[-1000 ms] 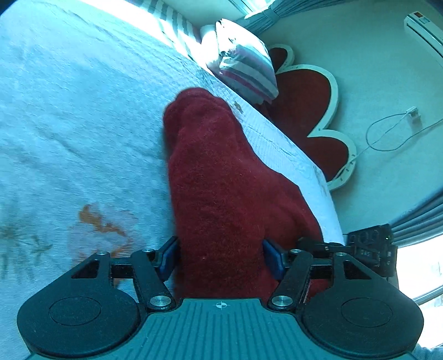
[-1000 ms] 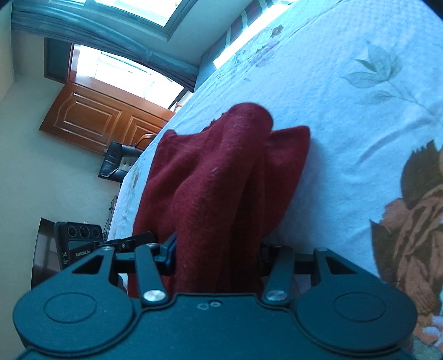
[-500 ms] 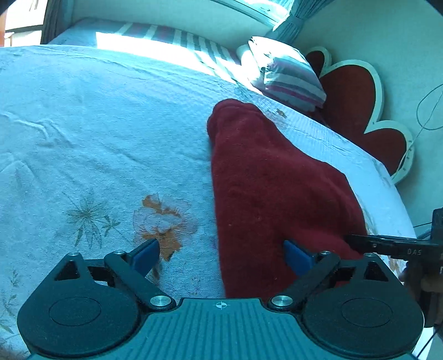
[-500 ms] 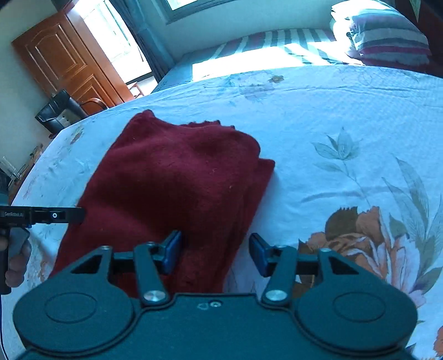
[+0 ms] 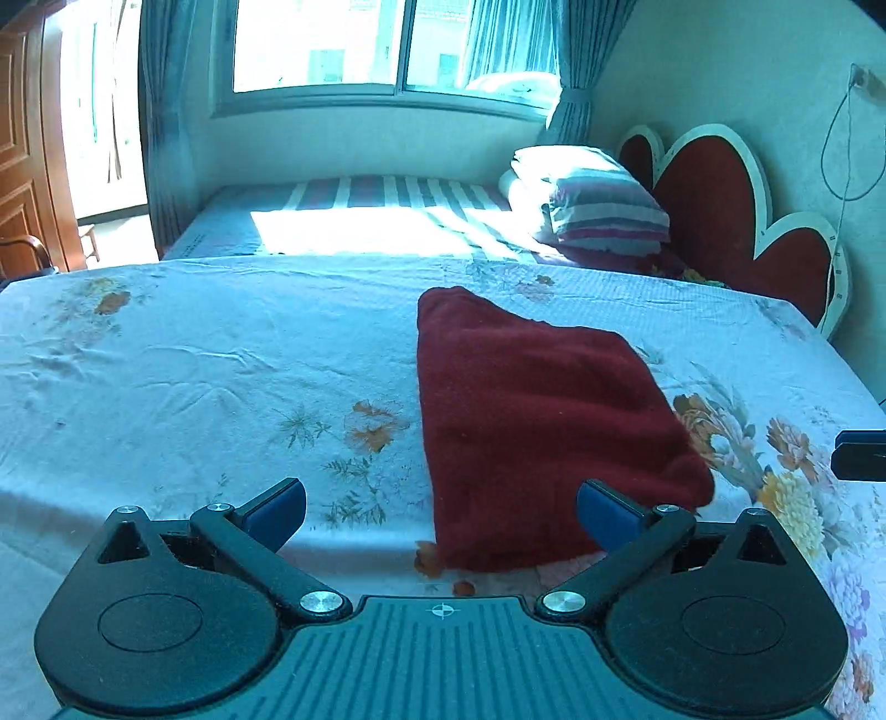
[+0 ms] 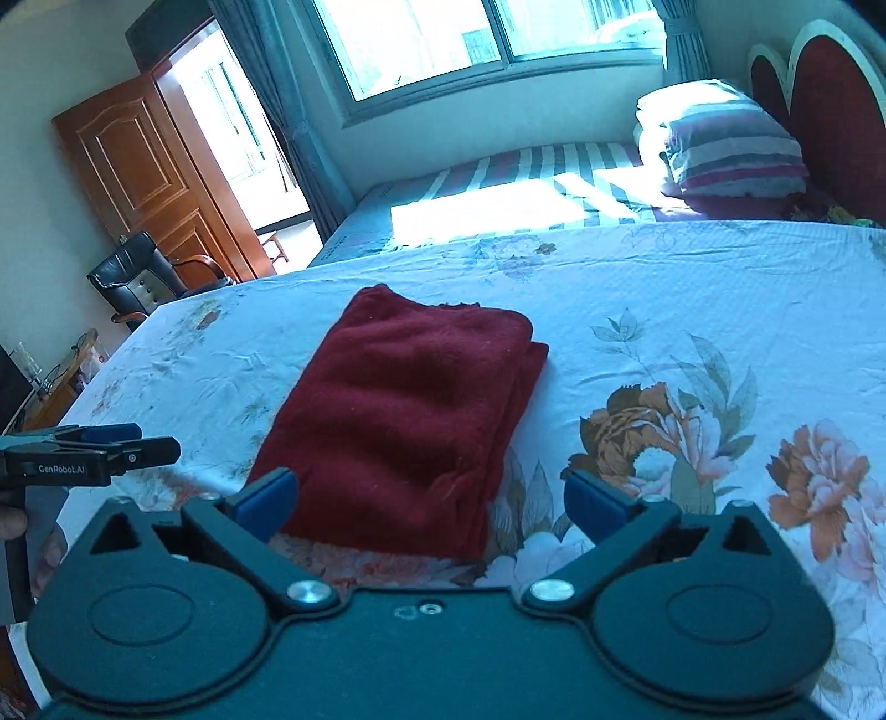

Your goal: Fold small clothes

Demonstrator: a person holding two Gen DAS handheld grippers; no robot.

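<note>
A dark red knitted garment (image 5: 542,421) lies folded in a flat rectangle on the flowered bedsheet (image 5: 194,376). My left gripper (image 5: 440,507) hovers above and short of its near edge, jaws opening wide, with nothing gripped. In the right wrist view the same garment (image 6: 410,410) shows stacked layers along its right side. My right gripper (image 6: 429,498) also hangs back from it, jaws opening, pads clear of the cloth. Each view catches the other gripper at its edge: the left gripper (image 6: 111,448) and the right gripper (image 5: 861,454).
A striped pillow (image 5: 603,210) and a red heart-shaped headboard (image 5: 714,205) stand at the far right. Behind the bed are a window (image 5: 387,44) and curtains. A wooden door (image 6: 138,171) and a black chair (image 6: 138,271) are at the left. A hand (image 6: 16,520) holds the left gripper.
Both grippers let go of the red garment, spread their jaws and drew back and upward. The garment, draped between the jaws before, now lies flat and folded on the bed.
</note>
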